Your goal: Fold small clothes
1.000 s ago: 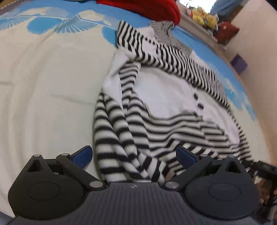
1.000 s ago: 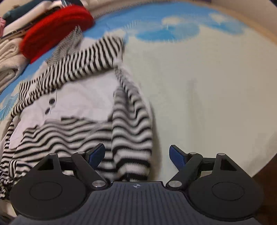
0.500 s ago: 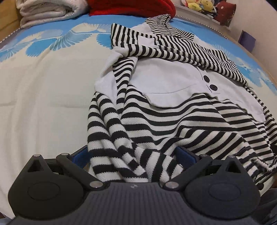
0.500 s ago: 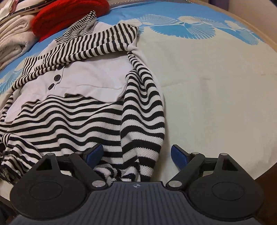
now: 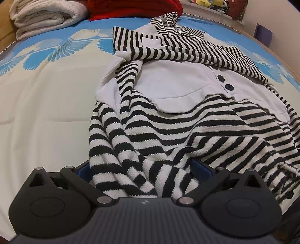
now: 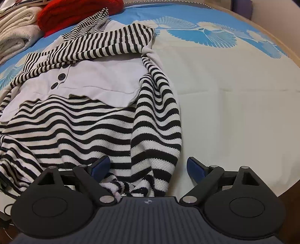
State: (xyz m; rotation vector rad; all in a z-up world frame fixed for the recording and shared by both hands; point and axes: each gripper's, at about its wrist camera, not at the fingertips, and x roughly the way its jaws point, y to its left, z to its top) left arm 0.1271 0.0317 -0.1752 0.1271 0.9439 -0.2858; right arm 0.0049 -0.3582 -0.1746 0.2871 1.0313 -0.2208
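Note:
A black-and-white striped top with a plain white chest panel and two dark buttons lies spread on the bed, in the left wrist view (image 5: pixel 180 88) and the right wrist view (image 6: pixel 90 84). Both sleeves are folded in over the body. My left gripper (image 5: pixel 142 169) is open, its blue pads either side of the bunched hem and left sleeve end. My right gripper (image 6: pixel 148 167) is open, with the right sleeve end and hem corner lying between its pads.
The bed sheet (image 5: pixel 43 105) is cream with blue fan prints. A folded white blanket (image 5: pixel 45 16) and a red knit item (image 5: pixel 135 7) lie at the far end. Soft toys (image 5: pixel 215 2) sit on a ledge. The bed edge (image 6: pixel 288 189) is near right.
Both grippers have moved forward and lower onto the near hem, so the fabric now lies between their open pads. The garment itself has not shifted.

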